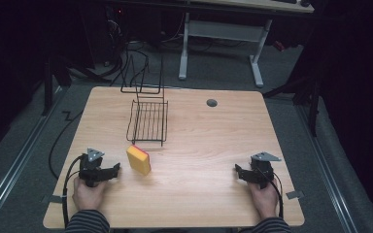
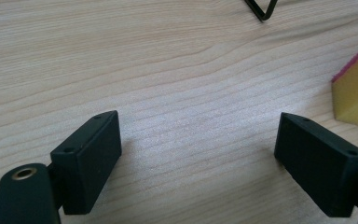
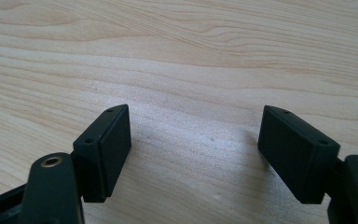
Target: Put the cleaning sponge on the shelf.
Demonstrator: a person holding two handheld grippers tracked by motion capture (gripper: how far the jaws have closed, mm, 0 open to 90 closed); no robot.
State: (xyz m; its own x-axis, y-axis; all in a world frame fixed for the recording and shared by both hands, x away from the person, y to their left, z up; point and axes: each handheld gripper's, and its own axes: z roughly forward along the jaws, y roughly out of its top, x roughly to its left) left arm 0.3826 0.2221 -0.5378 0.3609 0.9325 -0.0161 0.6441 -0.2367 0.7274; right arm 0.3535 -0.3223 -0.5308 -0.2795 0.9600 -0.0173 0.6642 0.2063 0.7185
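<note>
Both hands rest at the near edge of the table [image 1: 199, 145], one claw each, w/ nothing gripped. Left claw [image 1: 114, 170] sits at the near-left, jaws pointing toward the centre; in the left gripper view its jaws stand apart w/ only bare wood between them, so it's open and empty. Right claw [image 1: 239, 171] mirrors it at the near-right, jaws also pointing inward; the right gripper view shows the same: pads spread, just table grain between, open.

The sponge [image 1: 139, 159], yellow w/ a pink-red scrub face, stands on edge just right of the left claw, near but not touching. It shows at the right edge of the left gripper view, off to the side of the jaws rather than between them. Standing up like that probably makes it an easy pinch across the flat faces, vs lying flat where the pads would have to scrape the table.

Behind it, near and probably not touching, is the black wire rack [image 1: 148, 121], open top facing up, w/ a taller wire frame [image 1: 143, 75] at the far edge. Rack sits in line w/ the sponge, so it reads as the likely drop spot.

Left claw is the closer one, so it likely does the pick; the right is well apart, prob. parked out of the way.
</note>
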